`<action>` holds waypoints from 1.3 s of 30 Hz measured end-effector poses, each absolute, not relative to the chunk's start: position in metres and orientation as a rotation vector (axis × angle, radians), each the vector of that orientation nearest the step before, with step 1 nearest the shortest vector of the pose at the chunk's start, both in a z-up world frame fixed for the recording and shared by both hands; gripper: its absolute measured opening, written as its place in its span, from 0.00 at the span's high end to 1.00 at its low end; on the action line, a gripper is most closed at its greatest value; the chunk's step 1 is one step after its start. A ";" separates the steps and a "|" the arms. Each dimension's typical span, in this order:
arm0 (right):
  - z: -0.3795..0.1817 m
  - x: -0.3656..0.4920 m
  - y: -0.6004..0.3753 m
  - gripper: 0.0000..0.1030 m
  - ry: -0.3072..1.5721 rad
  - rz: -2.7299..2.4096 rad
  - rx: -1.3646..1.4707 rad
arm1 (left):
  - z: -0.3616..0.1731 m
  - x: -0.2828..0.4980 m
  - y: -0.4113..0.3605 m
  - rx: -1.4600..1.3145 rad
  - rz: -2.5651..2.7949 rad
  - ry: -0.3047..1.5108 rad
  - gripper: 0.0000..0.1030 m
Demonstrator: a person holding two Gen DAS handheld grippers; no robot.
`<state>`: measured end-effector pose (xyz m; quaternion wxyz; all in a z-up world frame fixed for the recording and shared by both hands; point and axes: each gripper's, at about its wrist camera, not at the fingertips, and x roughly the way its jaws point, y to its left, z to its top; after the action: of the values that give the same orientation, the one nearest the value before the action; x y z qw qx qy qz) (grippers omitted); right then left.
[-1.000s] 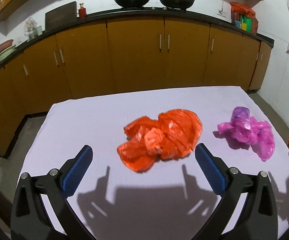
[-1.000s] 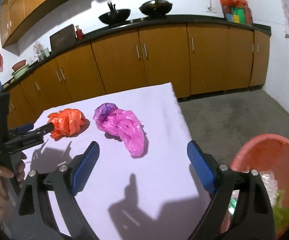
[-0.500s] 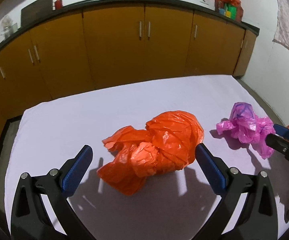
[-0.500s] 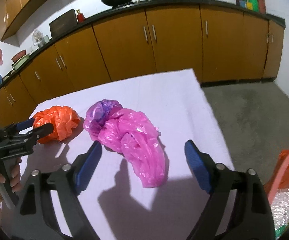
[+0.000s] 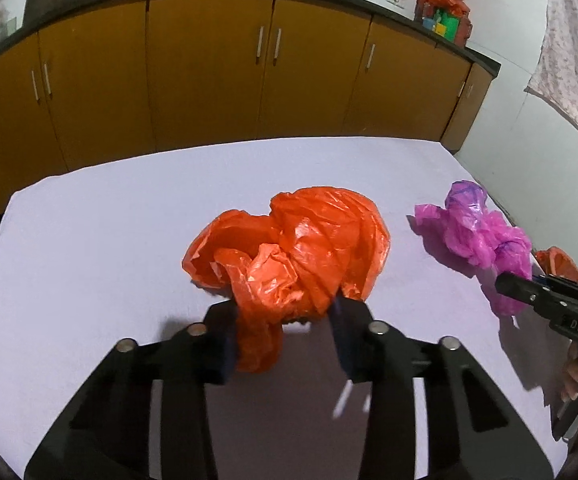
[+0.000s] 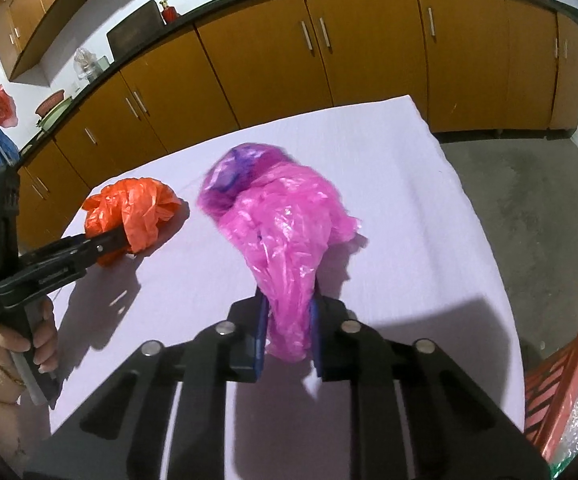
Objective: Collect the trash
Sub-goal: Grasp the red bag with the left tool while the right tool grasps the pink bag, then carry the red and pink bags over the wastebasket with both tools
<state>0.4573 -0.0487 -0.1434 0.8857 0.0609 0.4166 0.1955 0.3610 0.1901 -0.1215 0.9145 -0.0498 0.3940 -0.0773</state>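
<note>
A crumpled orange plastic bag [image 5: 301, 248] lies mid-table on the pale lilac cloth. My left gripper [image 5: 285, 324] is closing on its near end, and the blue pads press into the plastic. To the right lies a crumpled pink plastic bag [image 6: 285, 236]. My right gripper [image 6: 287, 332] is closing on the pink bag's near tail, which is pinched between its blue pads. In the right wrist view the left gripper [image 6: 123, 242] shows at the orange bag [image 6: 133, 208]. In the left wrist view the right gripper [image 5: 525, 284] shows at the pink bag [image 5: 477, 236].
A red bin [image 6: 569, 364] with clear and green waste stands on the floor just right of the table [image 6: 429, 200]. Brown kitchen cabinets [image 5: 209, 68] under a dark counter run behind the table. A hand [image 6: 29, 344] holds the left gripper's handle.
Both grippers came forward and down over their bags, then closed from wide open onto them: the left onto the orange bag, the right onto the pink one.
</note>
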 end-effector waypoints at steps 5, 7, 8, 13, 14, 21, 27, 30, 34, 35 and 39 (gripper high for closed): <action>-0.137 0.436 -0.051 0.84 0.839 0.417 0.114 | -0.117 0.345 0.191 -0.117 -0.110 0.772 0.72; -0.133 0.425 -0.051 0.84 0.819 0.414 0.085 | -0.115 0.340 0.190 -0.116 -0.094 0.760 0.73; -0.131 0.419 -0.053 0.84 0.809 0.414 0.072 | -0.112 0.334 0.190 -0.115 -0.084 0.751 0.74; -0.116 0.388 -0.060 0.84 0.752 0.406 0.042 | -0.099 0.315 0.179 -0.100 -0.074 0.710 0.74; -0.113 0.381 -0.064 0.84 0.737 0.403 0.043 | -0.095 0.310 0.174 -0.094 -0.077 0.703 0.74; -0.085 0.336 -0.093 0.84 0.649 0.346 0.064 | -0.068 0.287 0.133 -0.099 -0.158 0.653 0.74; -0.063 0.299 -0.132 0.84 0.583 0.245 0.089 | -0.051 0.267 0.093 -0.135 -0.244 0.628 0.74; -0.056 0.282 -0.153 0.84 0.564 0.183 0.094 | -0.042 0.261 0.072 -0.130 -0.284 0.610 0.74; -0.052 0.258 -0.187 0.84 0.539 0.099 0.126 | -0.036 0.254 0.048 -0.133 -0.325 0.599 0.74; -0.052 0.253 -0.193 0.84 0.535 0.084 0.129 | -0.034 0.253 0.041 -0.134 -0.337 0.598 0.74; -0.053 0.234 -0.218 0.84 0.521 0.017 0.140 | -0.029 0.248 0.017 -0.140 -0.376 0.588 0.74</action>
<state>0.2345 -0.2179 -0.0527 0.9638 0.0693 0.2573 0.0086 0.2484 0.0169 -0.0288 0.9374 -0.0687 0.2878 -0.1838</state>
